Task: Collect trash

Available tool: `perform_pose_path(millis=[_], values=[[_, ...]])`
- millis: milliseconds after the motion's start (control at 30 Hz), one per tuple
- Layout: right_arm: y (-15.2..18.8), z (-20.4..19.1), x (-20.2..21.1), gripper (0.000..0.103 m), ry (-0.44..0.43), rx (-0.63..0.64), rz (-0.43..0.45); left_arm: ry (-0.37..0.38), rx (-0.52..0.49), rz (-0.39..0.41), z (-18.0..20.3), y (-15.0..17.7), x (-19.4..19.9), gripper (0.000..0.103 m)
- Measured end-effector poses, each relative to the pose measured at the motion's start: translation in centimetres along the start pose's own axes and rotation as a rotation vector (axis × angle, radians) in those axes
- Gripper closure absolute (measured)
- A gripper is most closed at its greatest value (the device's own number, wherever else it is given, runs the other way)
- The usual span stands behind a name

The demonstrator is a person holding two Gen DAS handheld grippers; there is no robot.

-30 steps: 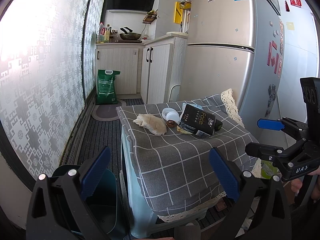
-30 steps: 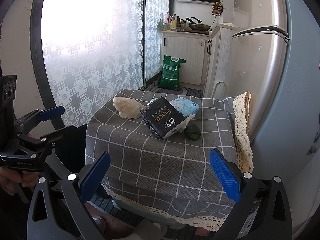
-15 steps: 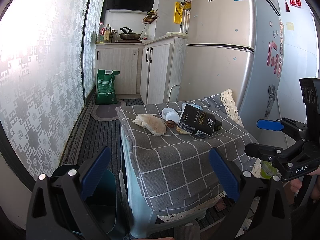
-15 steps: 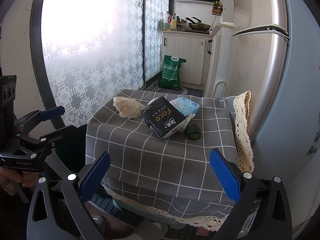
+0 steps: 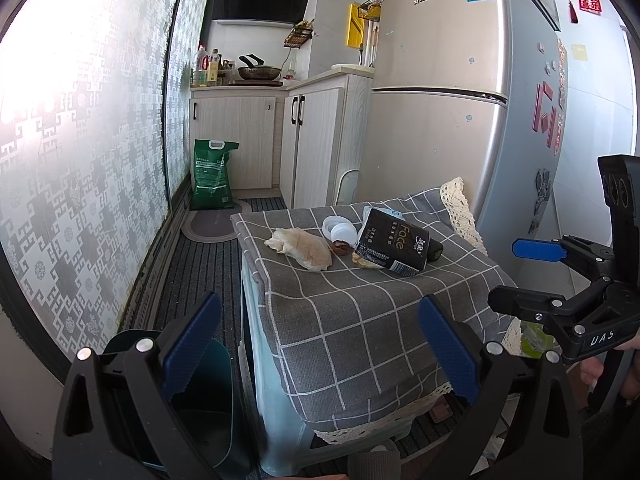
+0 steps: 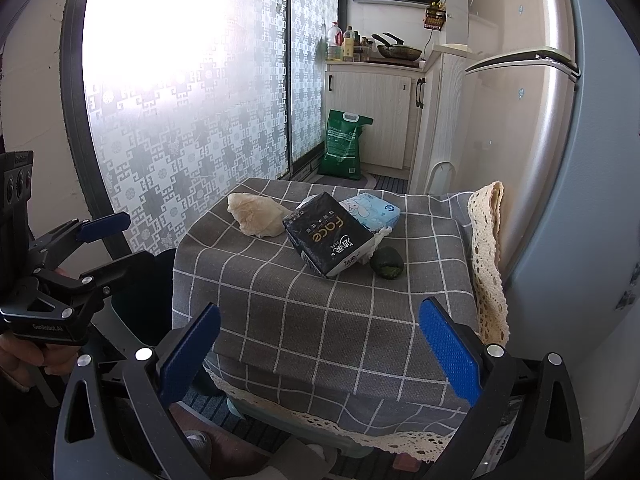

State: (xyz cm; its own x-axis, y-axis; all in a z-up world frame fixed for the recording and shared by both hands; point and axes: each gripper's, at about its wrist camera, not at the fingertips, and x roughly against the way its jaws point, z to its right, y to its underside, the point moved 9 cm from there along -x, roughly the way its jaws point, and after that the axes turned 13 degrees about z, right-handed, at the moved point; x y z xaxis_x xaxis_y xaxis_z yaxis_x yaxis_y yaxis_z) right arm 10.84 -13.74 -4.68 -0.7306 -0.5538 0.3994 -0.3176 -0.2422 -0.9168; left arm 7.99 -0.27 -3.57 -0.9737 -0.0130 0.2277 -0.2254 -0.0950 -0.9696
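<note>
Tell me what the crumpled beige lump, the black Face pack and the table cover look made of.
Crumpled beige lump: probably used tissue or thin paper, matte, with soft irregular creases.
Black Face pack: seemingly thin plastic film, slightly glossy, printed, wrinkled at the end seam.
Table cover: woven fabric, matte grey with white checks; it drapes over the edge and carries a lace trim.

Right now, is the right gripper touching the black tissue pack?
Apart. The right wrist view shows the right gripper, jaws open, with bare tablecloth before the black tissue pack.

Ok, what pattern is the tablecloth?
Grey tablecloth with white grid lines, clearest in right wrist view.
</note>
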Motion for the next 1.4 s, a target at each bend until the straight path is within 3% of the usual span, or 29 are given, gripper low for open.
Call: perform_pose_path(millis=[667,1067,1200,1400], values=[[-0.7,0.0,0.2,0.003,0.010,0.000,0.008,-0.007,-0.008,-0.001,0.2,0.1,-0.2,0.003],[-1.0,-0.7,0.4,0.003,0.000,0.045,0.026,0.015,-0.089,0.031,0.0,-0.5,-0.1,0.004],[-1.2,-0.7,0.7,0.003,-0.013,0.031,0.036,0.035,-0.101,0.003,0.3,-0.1,-0.6,0.020],[-1.3,-0.9,0.8,0.008,-0.018,0.038,0.036,0.034,-0.064,-0.033,-0.4,-0.3,-1.9,0.036]])
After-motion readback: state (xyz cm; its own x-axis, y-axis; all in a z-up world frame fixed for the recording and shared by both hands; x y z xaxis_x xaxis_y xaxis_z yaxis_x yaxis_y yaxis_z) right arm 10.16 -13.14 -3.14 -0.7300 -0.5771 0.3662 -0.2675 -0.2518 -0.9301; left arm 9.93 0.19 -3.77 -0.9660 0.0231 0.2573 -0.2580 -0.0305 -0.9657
